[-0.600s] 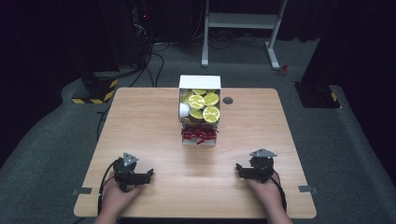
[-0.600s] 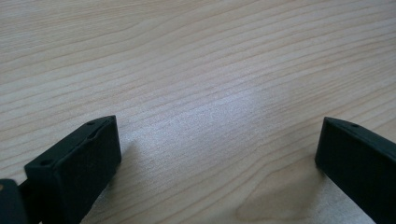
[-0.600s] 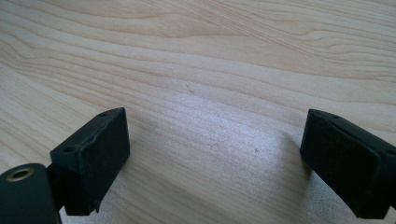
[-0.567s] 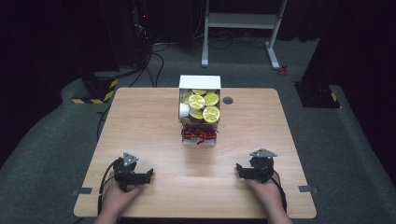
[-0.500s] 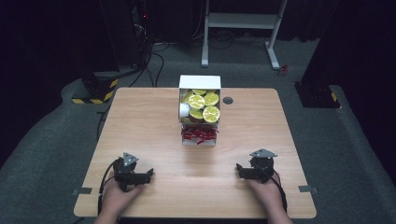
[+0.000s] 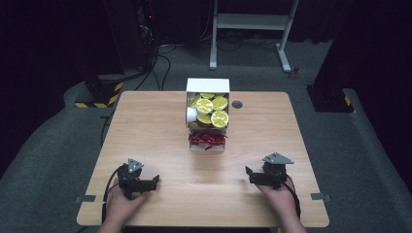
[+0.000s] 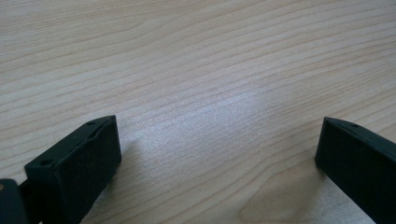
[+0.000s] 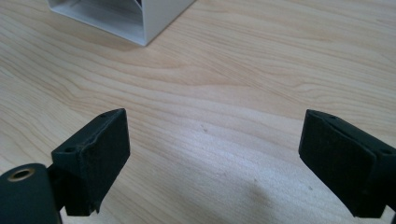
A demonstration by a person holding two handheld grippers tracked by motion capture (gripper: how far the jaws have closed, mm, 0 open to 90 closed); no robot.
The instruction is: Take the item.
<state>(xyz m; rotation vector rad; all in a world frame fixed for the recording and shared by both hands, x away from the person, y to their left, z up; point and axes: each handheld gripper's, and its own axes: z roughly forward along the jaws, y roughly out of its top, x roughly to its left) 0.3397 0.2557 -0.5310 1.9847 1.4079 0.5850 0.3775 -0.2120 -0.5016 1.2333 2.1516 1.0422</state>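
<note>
Nothing moved: left gripper (image 6: pixel 154 180), right gripper (image 6: pixel 248 174) rest unmoved, jaws spread, empty.

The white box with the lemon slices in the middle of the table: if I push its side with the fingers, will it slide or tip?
The white box looks thin-walled and light, so it would probably slide on the smooth wooden table. It is loaded with lemon slices above and red pieces below, so a high push might tip it; push low.

Lying bare and passable on both sides of the white box (image 6: pixel 208 86), the wooden table (image 6: pixel 145 126). Standing in the way at the far middle, that box itself, stuffed with lemon slices (image 6: pixel 212 108).
</note>
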